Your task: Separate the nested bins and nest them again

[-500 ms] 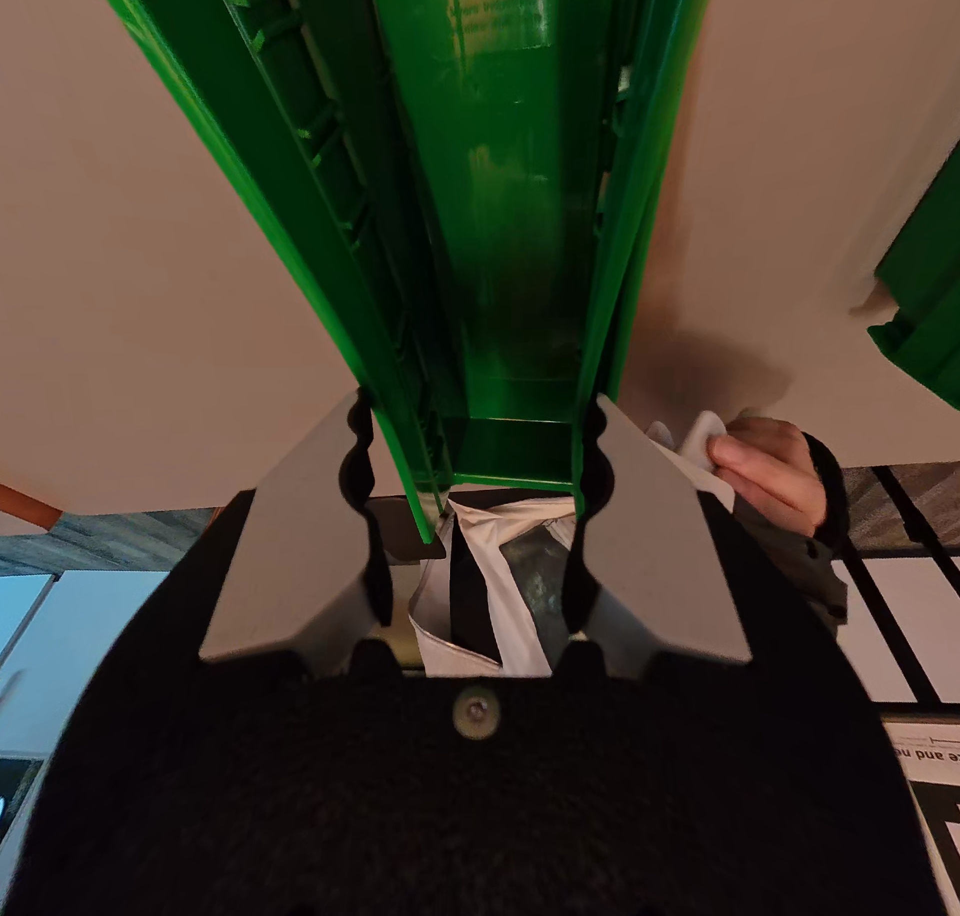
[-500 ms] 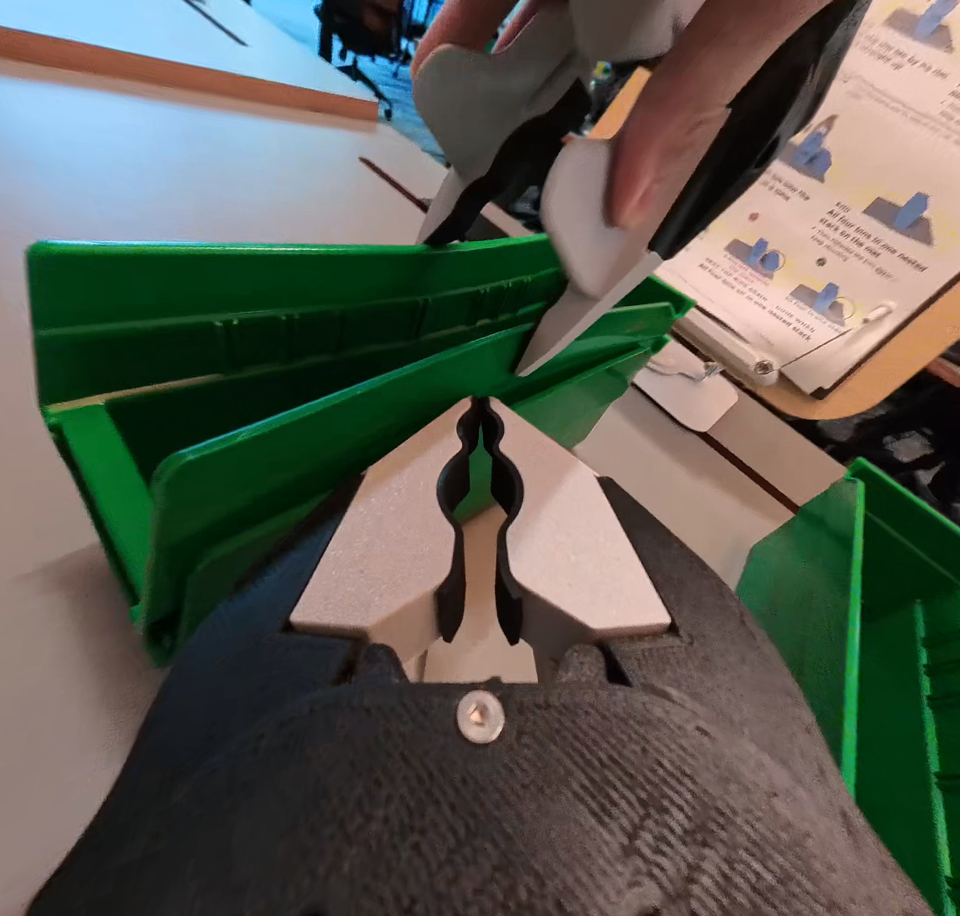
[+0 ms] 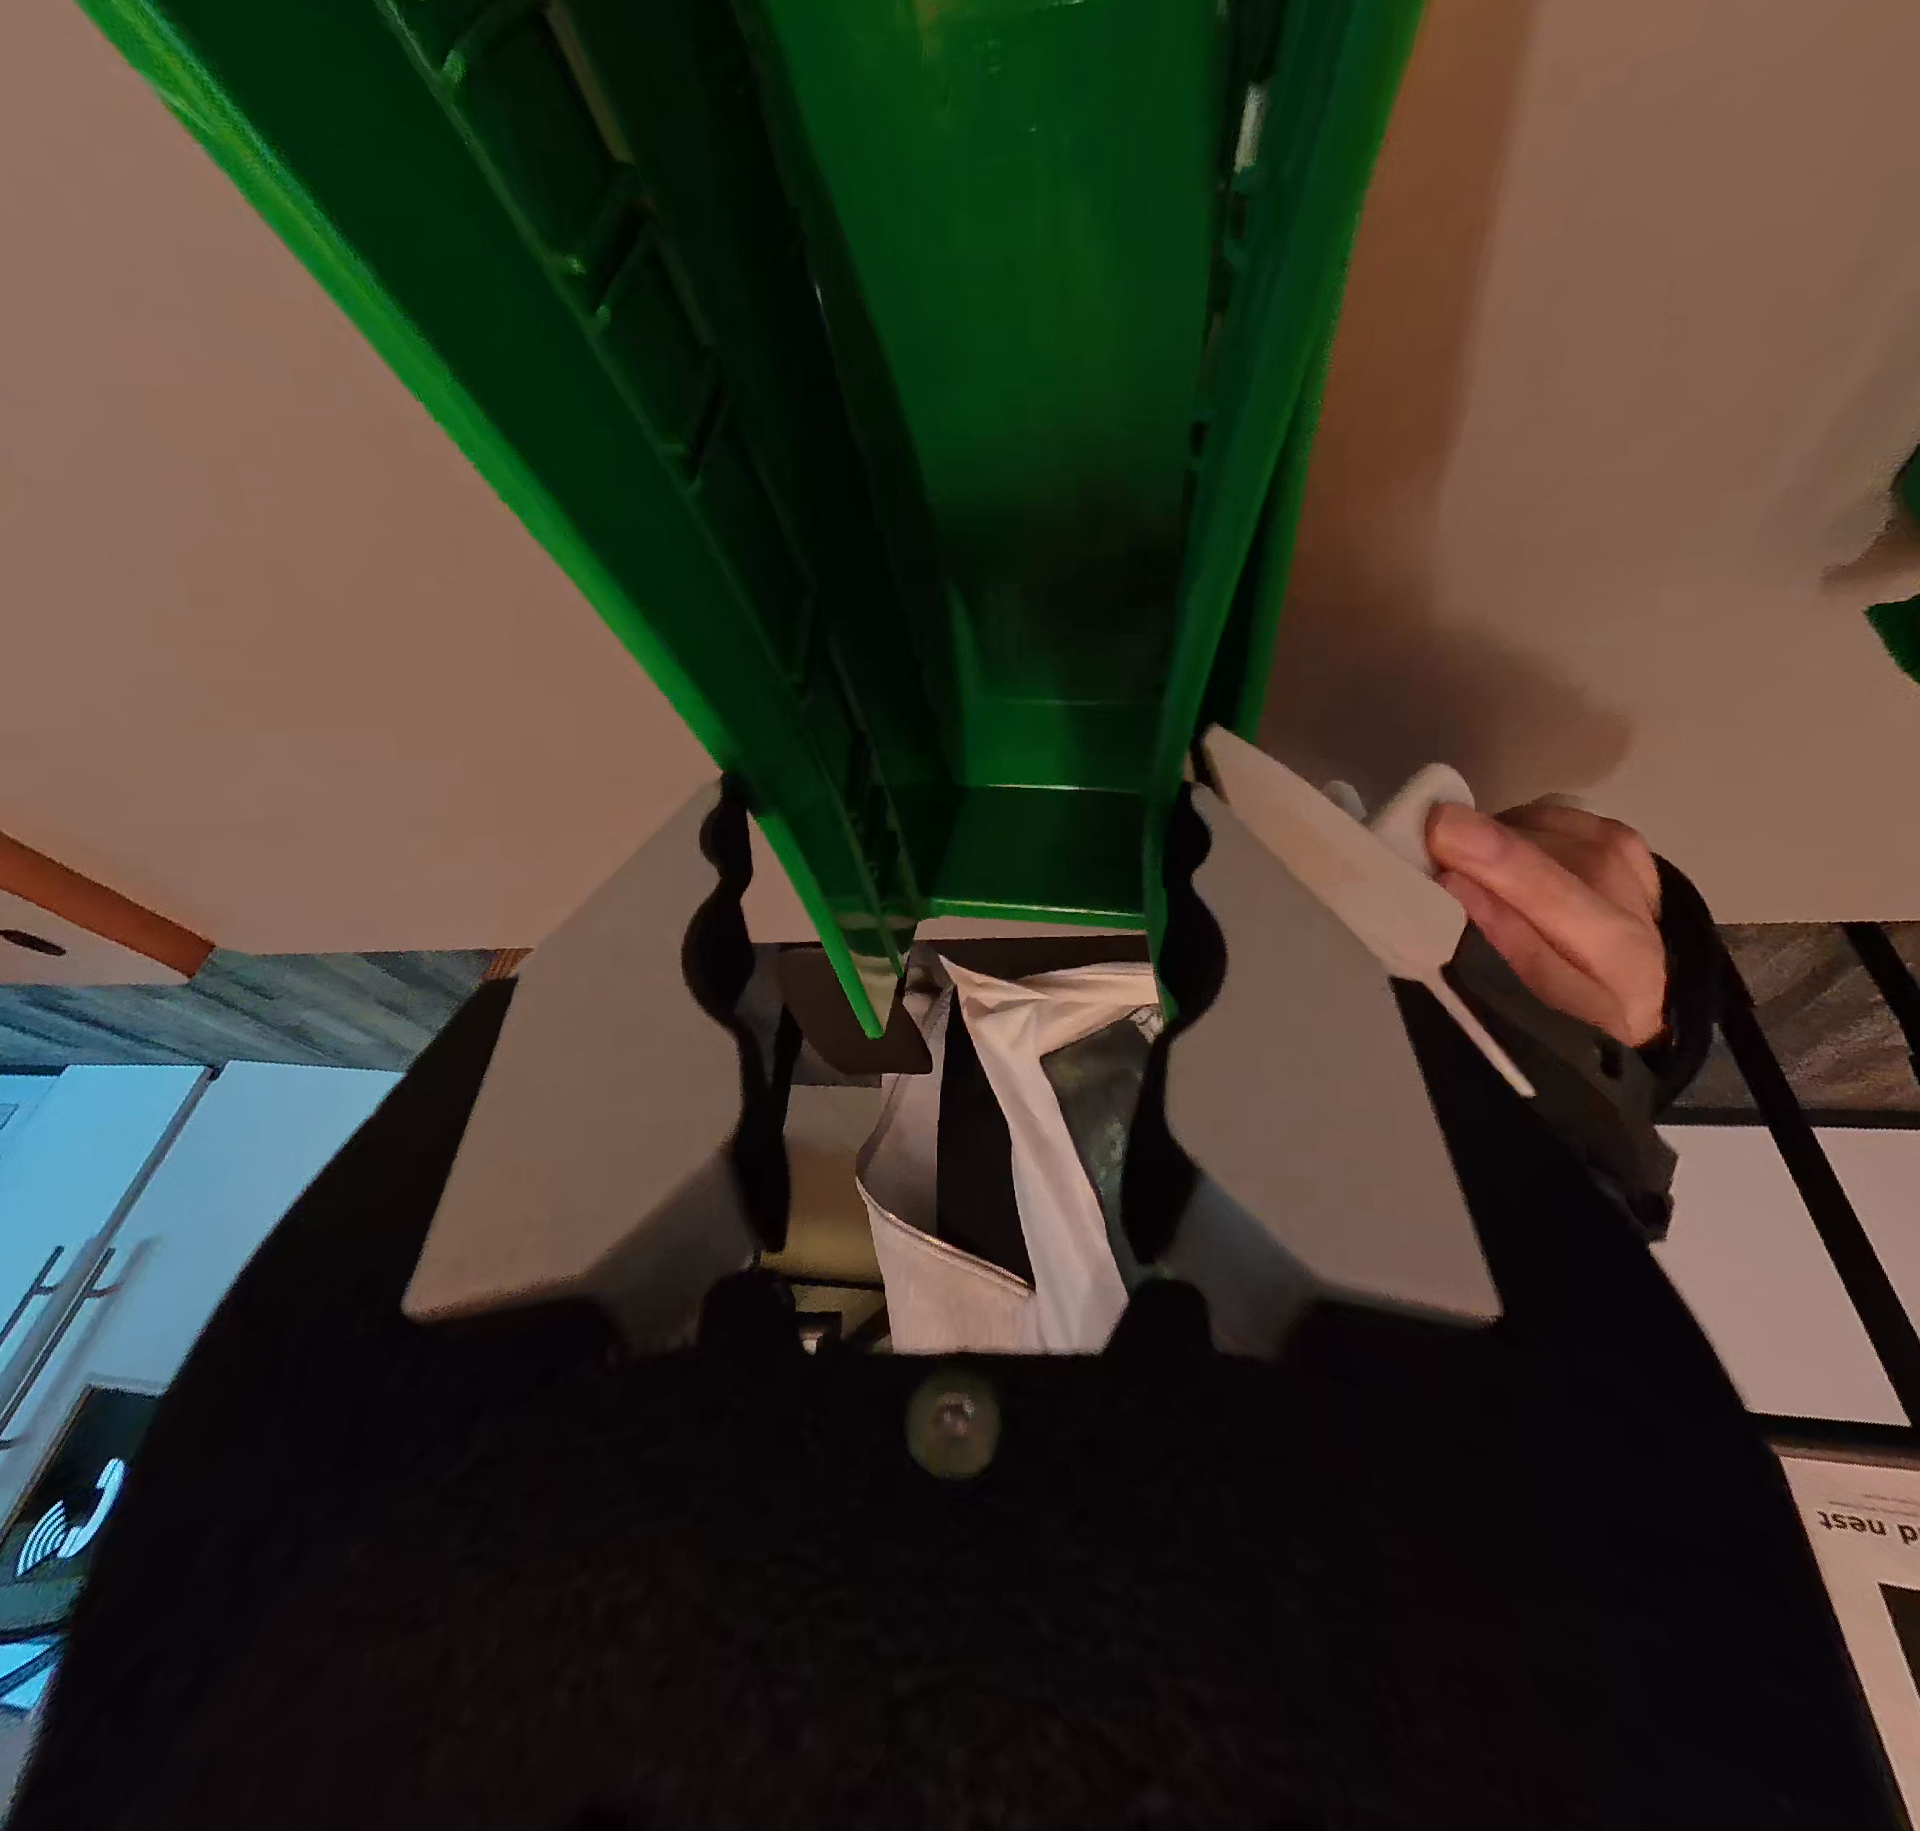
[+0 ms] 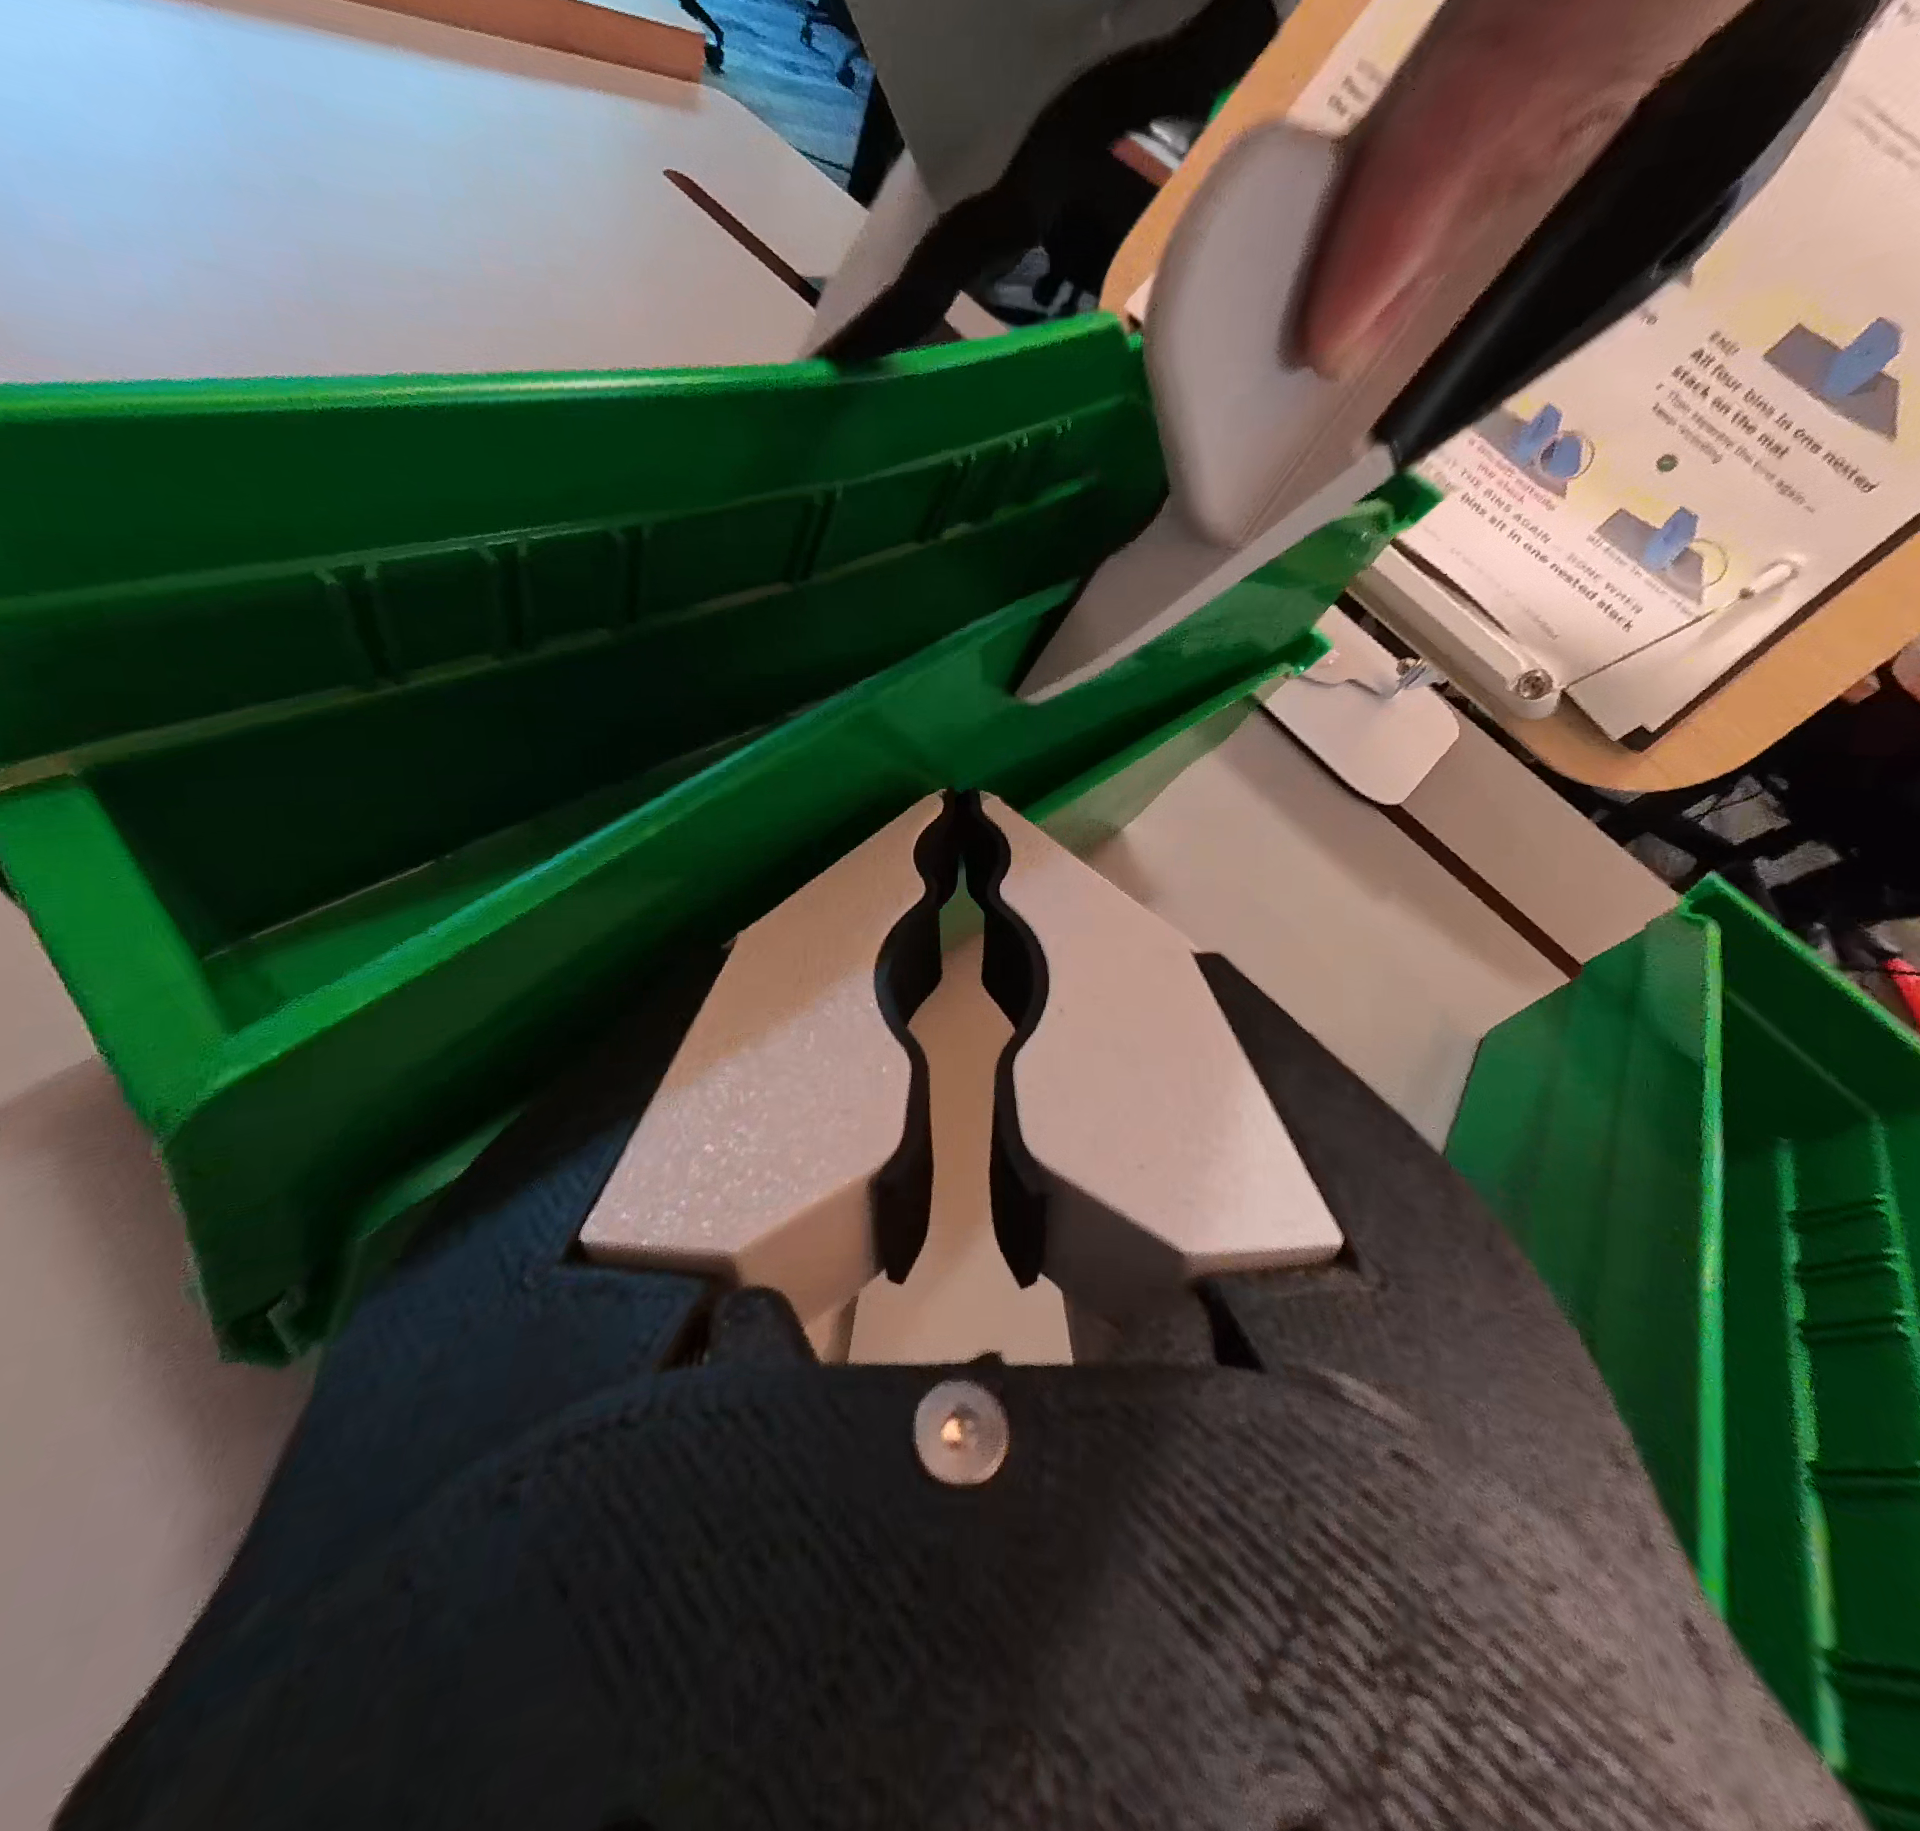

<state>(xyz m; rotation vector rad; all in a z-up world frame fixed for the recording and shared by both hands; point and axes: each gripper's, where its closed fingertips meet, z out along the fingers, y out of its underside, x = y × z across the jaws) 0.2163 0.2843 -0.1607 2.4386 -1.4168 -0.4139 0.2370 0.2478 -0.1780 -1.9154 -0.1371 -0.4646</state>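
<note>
Resting on pale table [image 4: 312, 223], nested green bins [image 4: 520, 742]

Nested green bins [image 4: 499, 742] lie on the table [image 4: 312, 223], inner bin [image 4: 644, 877] tilted within the outer. A separate green bin [image 4: 1704, 1210] stands apart, right.

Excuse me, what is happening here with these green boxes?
A person is working with two handheld grippers on nested green bins on a pale table. The right gripper is shut on the near wall of the bins. The left gripper is spread wide around the bins' far end, one finger reaching inside. The two bins sit at an angle to each other, partly parted. Another green bin stands apart at the right.
</note>
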